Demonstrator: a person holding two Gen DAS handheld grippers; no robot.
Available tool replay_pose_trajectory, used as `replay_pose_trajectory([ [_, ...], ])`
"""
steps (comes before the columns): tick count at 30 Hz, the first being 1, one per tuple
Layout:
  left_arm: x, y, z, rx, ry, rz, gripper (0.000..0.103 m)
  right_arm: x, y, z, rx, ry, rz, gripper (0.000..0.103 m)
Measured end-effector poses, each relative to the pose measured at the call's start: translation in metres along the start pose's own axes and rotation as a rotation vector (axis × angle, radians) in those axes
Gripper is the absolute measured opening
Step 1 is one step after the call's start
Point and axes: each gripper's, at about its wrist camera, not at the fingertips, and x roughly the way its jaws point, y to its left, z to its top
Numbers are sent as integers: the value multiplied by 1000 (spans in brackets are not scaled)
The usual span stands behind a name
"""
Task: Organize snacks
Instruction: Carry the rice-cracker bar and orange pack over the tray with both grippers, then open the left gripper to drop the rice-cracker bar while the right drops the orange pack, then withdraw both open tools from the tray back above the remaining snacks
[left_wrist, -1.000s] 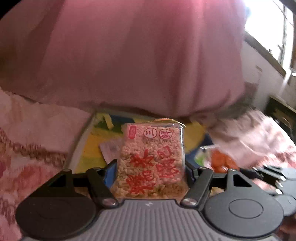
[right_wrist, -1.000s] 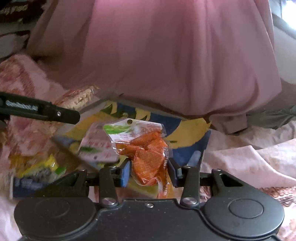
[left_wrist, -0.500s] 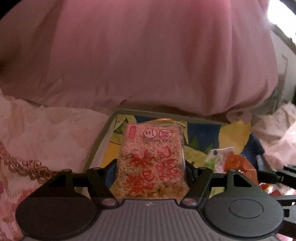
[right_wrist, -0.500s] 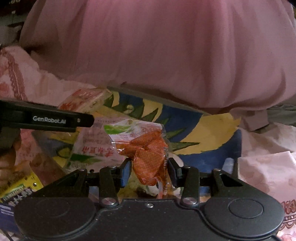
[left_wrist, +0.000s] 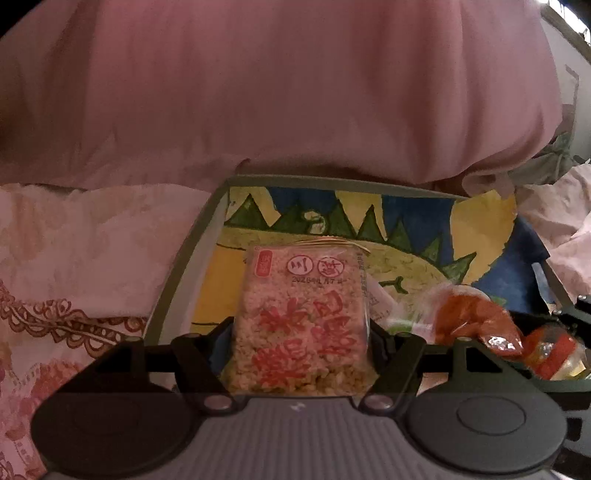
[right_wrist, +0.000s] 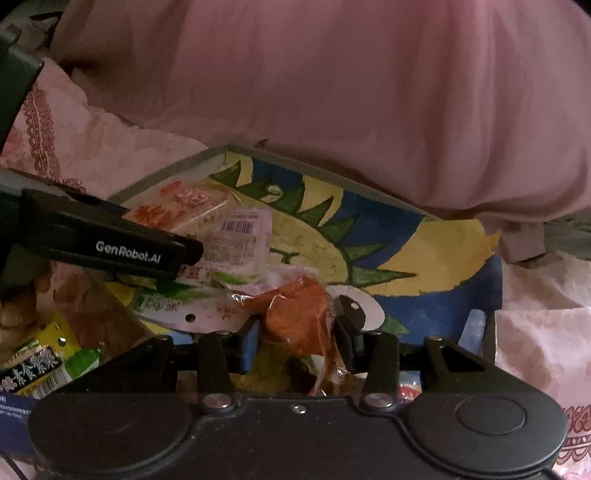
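Observation:
A clear packet of puffed-rice cake (left_wrist: 303, 325) with red characters sits between the pads of my left gripper (left_wrist: 301, 332), which is shut on it, low over the left part of a box (left_wrist: 192, 251) with a grey rim and a painted yellow, green and blue floor. In the right wrist view my right gripper (right_wrist: 297, 332) is shut on a crumpled orange snack packet (right_wrist: 295, 314) over the same box (right_wrist: 332, 177). The left gripper's finger (right_wrist: 110, 247) and its rice cake packet (right_wrist: 184, 206) show at the left. The orange packet (left_wrist: 469, 321) also shows at the right of the left wrist view.
A white and green packet (right_wrist: 236, 236) with a barcode lies inside the box. More loose snack packets (right_wrist: 37, 369) lie outside it at the lower left. A big pink cushion (left_wrist: 295, 92) rises right behind the box. Patterned pink bedding (left_wrist: 74, 258) surrounds it.
Both grippers have come down and forward over the box, each still holding its packet. The box floor now fills more of both views, and the last half second shows little motion.

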Motion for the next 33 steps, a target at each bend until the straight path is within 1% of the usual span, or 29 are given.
replay_pose_trajectory([
  [4, 2, 2, 0, -11, 30, -24, 75, -2, 0, 0, 7, 1, 3, 48],
  [7, 3, 4, 0, -33, 45, -44, 75, -7, -2, 0, 26, 0, 6, 58],
  [10, 0, 6, 0, -53, 56, -56, 76, -12, -7, 2, 50, -4, 5, 63],
  [12, -4, 8, 0, -69, 54, -61, 80, -17, -11, 3, 75, -8, 4, 67],
  [14, -12, 8, 1, -76, 33, -62, 88, -25, -15, 4, 92, -20, -3, 72],
  [15, -16, 7, 2, -75, 24, -62, 89, -29, -16, 4, 98, -26, -8, 73],
  [19, -34, 7, 6, -78, -12, -46, 94, -50, -24, 5, 140, -63, -29, 83],
  [23, -58, 8, 9, -94, -67, -25, 100, -76, -32, 6, 186, -113, -50, 90],
  [26, -81, 10, 9, -114, -114, -13, 102, -97, -35, 9, 199, -162, -71, 96],
  [30, -113, 9, 9, -127, -170, 5, 103, -126, -39, 9, 241, -231, -78, 99],
  [31, -121, 8, 8, -125, -183, 6, 103, -134, -39, 8, 249, -245, -80, 102],
  [33, -141, 4, 5, -111, -214, 15, 103, -148, -38, 7, 262, -273, -82, 102],
])
